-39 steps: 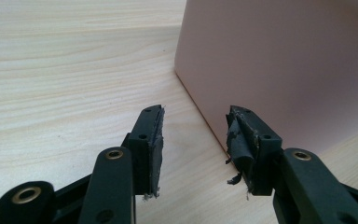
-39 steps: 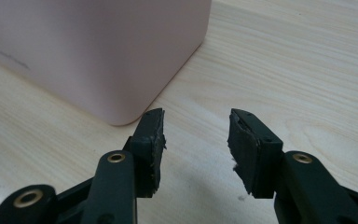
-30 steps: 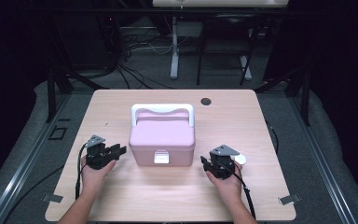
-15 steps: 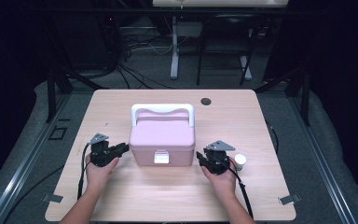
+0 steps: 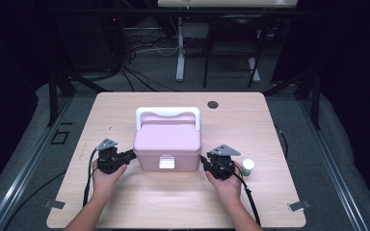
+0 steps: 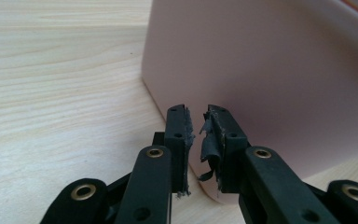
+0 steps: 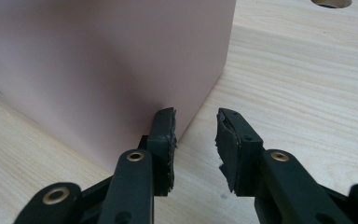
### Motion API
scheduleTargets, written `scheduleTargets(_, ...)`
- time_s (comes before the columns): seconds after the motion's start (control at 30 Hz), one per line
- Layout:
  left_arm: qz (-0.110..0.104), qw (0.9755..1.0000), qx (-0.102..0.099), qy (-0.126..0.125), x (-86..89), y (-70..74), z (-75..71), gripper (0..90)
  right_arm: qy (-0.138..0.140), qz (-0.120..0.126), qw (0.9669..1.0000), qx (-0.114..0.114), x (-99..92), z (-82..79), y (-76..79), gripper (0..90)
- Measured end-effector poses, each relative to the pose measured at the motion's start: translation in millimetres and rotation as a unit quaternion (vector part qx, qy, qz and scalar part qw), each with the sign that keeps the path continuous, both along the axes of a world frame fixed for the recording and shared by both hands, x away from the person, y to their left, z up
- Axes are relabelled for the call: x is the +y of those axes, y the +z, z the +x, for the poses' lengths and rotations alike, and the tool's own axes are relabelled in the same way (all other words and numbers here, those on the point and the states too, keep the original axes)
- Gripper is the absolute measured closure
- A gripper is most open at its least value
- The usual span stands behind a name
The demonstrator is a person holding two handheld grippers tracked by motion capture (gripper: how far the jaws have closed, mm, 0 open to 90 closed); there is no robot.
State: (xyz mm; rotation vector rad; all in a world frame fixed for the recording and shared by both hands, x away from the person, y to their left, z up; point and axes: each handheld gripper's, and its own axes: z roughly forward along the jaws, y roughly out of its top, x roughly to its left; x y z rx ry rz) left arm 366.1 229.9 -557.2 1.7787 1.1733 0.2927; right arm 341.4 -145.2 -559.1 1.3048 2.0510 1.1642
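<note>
**Two grippers closed in on the pink box from either side**

The pink box (image 5: pixel 167 144) sat near the middle of the table (image 5: pixel 270 202), its white handle (image 5: pixel 167 112) raised at the far side and its white front latch (image 5: pixel 166 161) facing the person. The left gripper (image 5: pixel 131 155) pointed at the box's left wall, the right gripper (image 5: pixel 205 164) at its right wall; from the high view it was hard to tell whether either tip touched the plastic.

In the left gripper view (image 6: pixel 196 140) the jaws had just been closing and stood only a narrow slit apart, with nothing between them; torn pad rubber hung in the gap, and the box's near corner rose just beyond, its top cut off by the frame.

In the right gripper view (image 7: pixel 196 140) the jaws had also been closing, yet stood moderately apart and held nothing, aimed at the box's corner edge. A small white cap (image 5: pixel 247 166) lay just beside the right hand (image 5: pixel 226 185), partly hidden by the gripper.
</note>
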Motion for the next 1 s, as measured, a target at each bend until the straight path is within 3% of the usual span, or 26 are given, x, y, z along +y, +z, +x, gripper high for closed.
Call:
scheduleTargets(0.2,0.005,1.0,-0.007,0.005,-1.7,3.2,-3.0,80.2,0.0,-0.007,1.0,-0.004,2.4,-1.6,0.4,69.8)
scheduleTargets(0.33,0.023,0.9996,-0.017,0.008,-6.2,5.9,-7.5,82.8,0.0,-0.011,0.9999,-0.002,5.6,-3.5,1.1,76.3)
scheduleTargets(0.63,0.038,0.999,-0.023,0.008,-12.3,8.2,-12.4,89.2,-0.005,-0.024,0.9996,-0.011,12.6,-7.9,1.5,88.0)
scheduleTargets(1.0,0.039,0.999,-0.021,0.0,-14.0,8.9,-15.5,89.8,-0.007,-0.036,0.9993,-0.011,12.6,-11.1,2.6,90.0)
